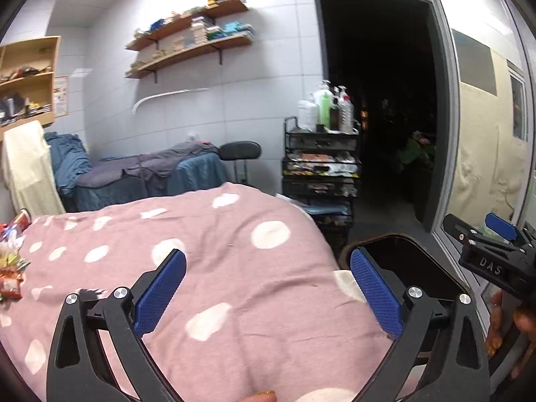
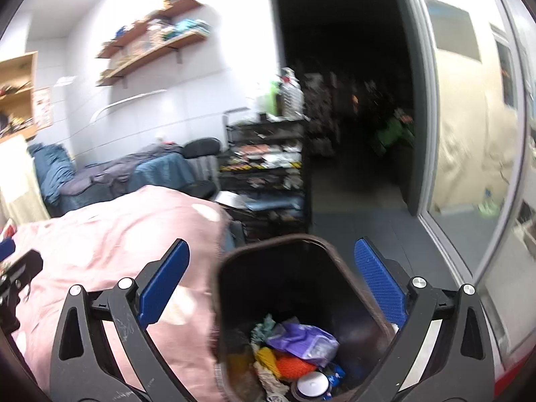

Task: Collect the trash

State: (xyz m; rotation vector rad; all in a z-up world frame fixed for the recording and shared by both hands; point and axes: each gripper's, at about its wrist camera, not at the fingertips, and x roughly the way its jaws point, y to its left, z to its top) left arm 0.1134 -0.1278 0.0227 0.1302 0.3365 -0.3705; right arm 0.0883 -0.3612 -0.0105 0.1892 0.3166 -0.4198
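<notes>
Two claws, left (image 1: 268, 288) and right (image 2: 271, 284), gape empty; the right one reads "DAS".

One trash bin (image 2: 234, 268) (dark, part full). One bed under a pink dotted blanket (image 1: 234, 268). Two wall shelves (image 1: 191, 50). One black tiered cart (image 1: 320, 167). One heap of wrappers (image 1: 11, 268), too jumbled to count singly.

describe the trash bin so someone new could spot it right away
Start at the pink spotted blanket. The trash bin stands against its right edge, on the grey floor. It is the only dark open container, already holding crumpled wrappers.
</notes>
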